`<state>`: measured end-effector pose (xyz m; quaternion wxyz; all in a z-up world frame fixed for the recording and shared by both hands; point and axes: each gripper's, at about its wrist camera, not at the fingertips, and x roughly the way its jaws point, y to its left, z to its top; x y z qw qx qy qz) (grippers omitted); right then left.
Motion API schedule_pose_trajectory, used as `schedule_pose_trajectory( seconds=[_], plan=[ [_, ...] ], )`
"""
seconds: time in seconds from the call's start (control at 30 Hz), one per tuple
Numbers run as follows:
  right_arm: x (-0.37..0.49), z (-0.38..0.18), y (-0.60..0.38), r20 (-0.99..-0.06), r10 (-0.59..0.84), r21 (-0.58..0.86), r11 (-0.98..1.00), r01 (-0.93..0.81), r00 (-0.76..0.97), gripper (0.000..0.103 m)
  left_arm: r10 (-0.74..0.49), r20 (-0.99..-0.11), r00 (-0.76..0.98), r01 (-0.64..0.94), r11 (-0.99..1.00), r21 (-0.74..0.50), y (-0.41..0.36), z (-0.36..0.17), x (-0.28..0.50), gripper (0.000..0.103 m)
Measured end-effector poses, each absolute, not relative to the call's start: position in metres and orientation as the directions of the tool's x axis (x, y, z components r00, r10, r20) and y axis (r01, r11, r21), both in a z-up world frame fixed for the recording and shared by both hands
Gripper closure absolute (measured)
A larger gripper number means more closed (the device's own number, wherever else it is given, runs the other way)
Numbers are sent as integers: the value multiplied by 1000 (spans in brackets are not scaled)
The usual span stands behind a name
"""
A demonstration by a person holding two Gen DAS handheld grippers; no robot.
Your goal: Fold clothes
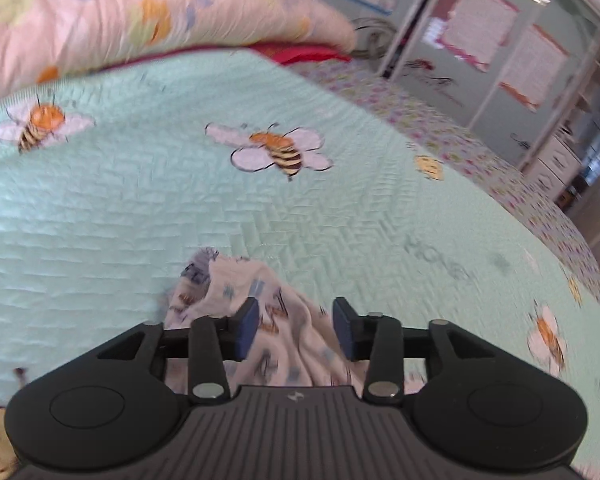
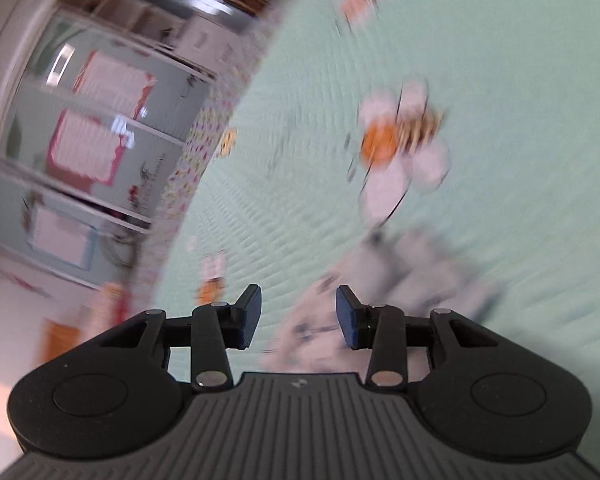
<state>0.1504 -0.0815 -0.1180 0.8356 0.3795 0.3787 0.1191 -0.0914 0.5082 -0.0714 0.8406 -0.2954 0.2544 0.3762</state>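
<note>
Pale printed cloth, a small garment (image 1: 272, 320) with little blue and brown marks, lies bunched on the mint quilt (image 1: 140, 208), directly under and just ahead of the left gripper (image 1: 295, 328). Its crumpled length runs away from that gripper, rising to a rumpled edge a little to the left. The left gripper's jaws stand spread to either side of the cloth, pinching nothing, tilted down at it from close above. From the right gripper (image 2: 298, 317), also spread and holding nothing, the garment (image 2: 380, 288) lies ahead and to the right, blurred, so its outline is hard to read. The left looks nearer. Beyond lie embroidered bees (image 1: 278, 150) and a floral pillow (image 1: 120, 12).
</note>
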Motion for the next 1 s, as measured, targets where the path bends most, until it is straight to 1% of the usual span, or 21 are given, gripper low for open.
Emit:
schedule_pose_trajectory(
  seconds=[0.1,0.13,0.3,0.5,0.63,0.73,0.8,0.83,0.9,1.0],
  plan=[
    [132,-117,-102,-564,427,637,769,44,707,61,481,-628,612,-755,592,-282,480,-65,-109,54],
    [128,-120,-110,-568,422,629,776,42,706,61,473,-630,616,-748,602,-279,471,-65,-114,54],
    [131,-132,-129,-536,476,704,708,58,697,61,450,-652,611,-744,609,-277,436,-73,-135,54],
    [146,-148,-104,-570,520,728,679,98,636,61,410,-683,604,-737,615,-282,410,-84,-144,53],
    [155,-168,-98,-602,522,742,644,184,604,61,399,-696,597,-729,631,-264,401,-85,-140,53],
    [155,-180,-100,-593,542,777,578,247,596,62,396,-696,599,-724,639,-260,397,-84,-137,51],
    [158,-185,-100,-580,552,793,551,259,599,62,394,-697,599,-722,642,-257,393,-85,-135,49],
    [160,-187,-100,-578,554,795,547,262,599,65,390,-699,599,-720,645,-256,392,-86,-134,49],
    [164,-189,-100,-592,546,786,555,273,593,95,382,-703,600,-715,651,-256,388,-87,-132,49],
    [152,-173,-108,-569,521,789,563,244,637,96,378,-707,598,-713,653,-255,386,-89,-133,49]
  ],
)
